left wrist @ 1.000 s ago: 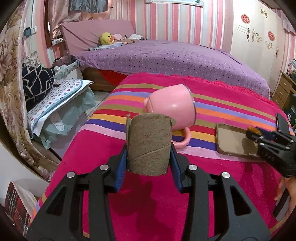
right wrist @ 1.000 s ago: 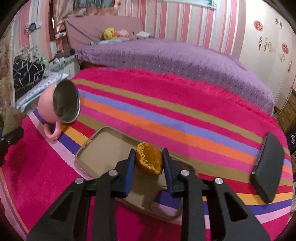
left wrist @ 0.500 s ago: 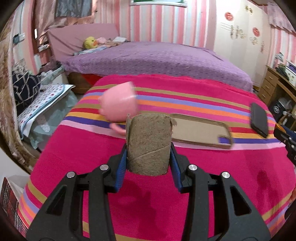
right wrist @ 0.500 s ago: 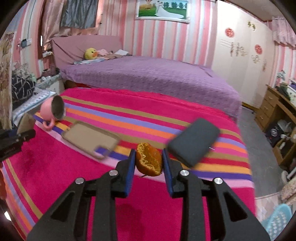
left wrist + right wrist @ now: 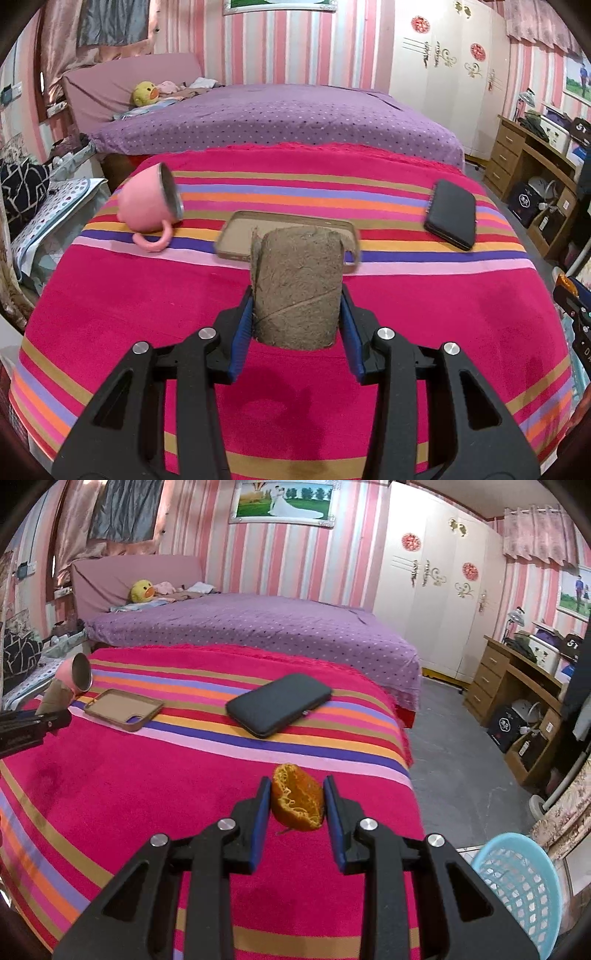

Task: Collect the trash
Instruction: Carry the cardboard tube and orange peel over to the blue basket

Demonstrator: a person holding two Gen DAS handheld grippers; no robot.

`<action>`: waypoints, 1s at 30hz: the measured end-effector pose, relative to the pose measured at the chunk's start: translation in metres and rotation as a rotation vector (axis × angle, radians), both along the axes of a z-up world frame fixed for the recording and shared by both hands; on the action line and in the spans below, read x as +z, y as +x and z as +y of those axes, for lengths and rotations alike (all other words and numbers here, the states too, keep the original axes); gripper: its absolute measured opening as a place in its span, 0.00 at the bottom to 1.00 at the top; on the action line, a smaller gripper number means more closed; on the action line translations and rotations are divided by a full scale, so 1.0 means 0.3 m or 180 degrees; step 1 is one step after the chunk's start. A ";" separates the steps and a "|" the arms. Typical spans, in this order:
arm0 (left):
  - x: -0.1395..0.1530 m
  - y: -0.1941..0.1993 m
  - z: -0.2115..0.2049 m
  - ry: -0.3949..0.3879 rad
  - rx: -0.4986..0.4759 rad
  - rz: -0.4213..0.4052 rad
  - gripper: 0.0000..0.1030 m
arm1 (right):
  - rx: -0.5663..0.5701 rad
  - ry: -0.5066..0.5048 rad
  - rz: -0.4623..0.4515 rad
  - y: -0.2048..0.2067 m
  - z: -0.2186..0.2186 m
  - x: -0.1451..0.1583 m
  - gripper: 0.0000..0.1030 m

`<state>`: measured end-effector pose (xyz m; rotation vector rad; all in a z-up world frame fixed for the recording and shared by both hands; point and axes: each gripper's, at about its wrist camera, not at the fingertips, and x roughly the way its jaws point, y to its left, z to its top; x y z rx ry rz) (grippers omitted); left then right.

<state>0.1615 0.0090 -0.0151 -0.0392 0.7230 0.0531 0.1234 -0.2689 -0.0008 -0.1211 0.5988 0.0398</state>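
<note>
Over the striped pink blanket we go, and both hands are carrying trash! Left gripper has its jaws clamped on a cardboard roll, a brown tube standing nearly upright between the blue pads, long axis running up and away from the camera, its open top end with a ragged torn edge pointing toward the far side of the bed. The roll sits lifted above the blanket, in front of a tan phone case that lies flat and open side up. Left of the case, a pink cup lies on its side, metal-lined mouth facing right, handle down on the blanket. Off to the right rests a black wallet-like case, long axis running away from the camera. Now the right gripper: jaws pinched on an orange peel, a curved half shell held on edge, its pale hollow inside facing left and toward the camera, long axis roughly vertical. It hangs above the blanket near the bed's right edge. Down on the floor at lower right stands a light blue basket, well apart from the peel. The left gripper and its roll show at the far left of the right view.
</note>
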 end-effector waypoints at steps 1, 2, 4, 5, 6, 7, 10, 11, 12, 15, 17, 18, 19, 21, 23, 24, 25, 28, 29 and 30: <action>-0.001 -0.005 -0.019 0.0024 -0.0013 -0.0015 0.40 | -0.0022 0.0026 -0.0020 -0.007 -0.020 -0.005 0.28; -0.001 -0.009 -0.033 0.0041 -0.0024 -0.0028 0.40 | -0.0033 0.0047 -0.0025 -0.009 -0.030 -0.009 0.28; -0.004 -0.018 -0.067 0.0072 -0.0046 -0.0057 0.40 | -0.0050 0.0113 -0.0010 -0.007 -0.058 -0.018 0.28; -0.006 -0.019 -0.084 0.0081 -0.0060 -0.0063 0.40 | -0.0062 0.0147 -0.0001 -0.003 -0.070 -0.023 0.28; -0.008 -0.020 -0.093 0.0085 -0.0069 -0.0064 0.40 | -0.0069 0.0166 0.0010 0.000 -0.079 -0.028 0.28; -0.012 -0.021 -0.108 0.0094 -0.0078 -0.0061 0.40 | -0.0072 0.0177 0.0027 0.005 -0.091 -0.036 0.28; -0.022 -0.020 -0.145 0.0110 -0.0090 -0.0050 0.40 | -0.0055 0.0170 0.0055 0.012 -0.103 -0.050 0.28; -0.025 -0.019 -0.152 0.0119 -0.0094 -0.0051 0.40 | -0.0049 0.0179 0.0066 0.013 -0.103 -0.055 0.28; -0.028 -0.020 -0.166 0.0136 -0.0099 -0.0053 0.40 | -0.0043 0.0191 0.0079 0.015 -0.104 -0.060 0.28; -0.041 -0.024 -0.213 0.0197 -0.0130 -0.0061 0.40 | -0.0003 0.0203 0.0100 0.014 -0.105 -0.068 0.28; -0.048 -0.029 -0.237 0.0216 -0.0153 -0.0064 0.40 | 0.0024 0.0191 0.0090 0.013 -0.106 -0.067 0.28; -0.052 -0.033 -0.250 0.0228 -0.0165 -0.0071 0.40 | 0.0033 0.0198 0.0087 0.012 -0.108 -0.067 0.28; -0.055 -0.039 -0.266 0.0249 -0.0178 -0.0084 0.40 | 0.0043 0.0204 0.0085 0.011 -0.112 -0.066 0.28; -0.059 -0.050 -0.290 0.0290 -0.0196 -0.0121 0.40 | 0.0048 0.0220 0.0073 0.009 -0.126 -0.065 0.28; -0.060 -0.059 -0.313 0.0312 -0.0230 -0.0143 0.40 | 0.0045 0.0250 0.0050 0.000 -0.142 -0.059 0.28; -0.059 -0.060 -0.326 0.0328 -0.0249 -0.0152 0.40 | 0.0042 0.0259 0.0037 -0.003 -0.150 -0.056 0.28; -0.055 -0.063 -0.341 0.0354 -0.0260 -0.0172 0.40 | 0.0040 0.0271 0.0019 -0.008 -0.159 -0.051 0.28; -0.036 -0.070 -0.364 0.0331 -0.0261 -0.0216 0.40 | 0.0018 0.0278 -0.0057 -0.027 -0.193 -0.028 0.28; -0.030 -0.072 -0.375 0.0301 -0.0268 -0.0229 0.40 | -0.0002 0.0281 -0.0085 -0.033 -0.211 -0.019 0.28; -0.019 -0.077 -0.391 0.0275 -0.0287 -0.0250 0.40 | -0.0029 0.0297 -0.0115 -0.042 -0.233 -0.010 0.28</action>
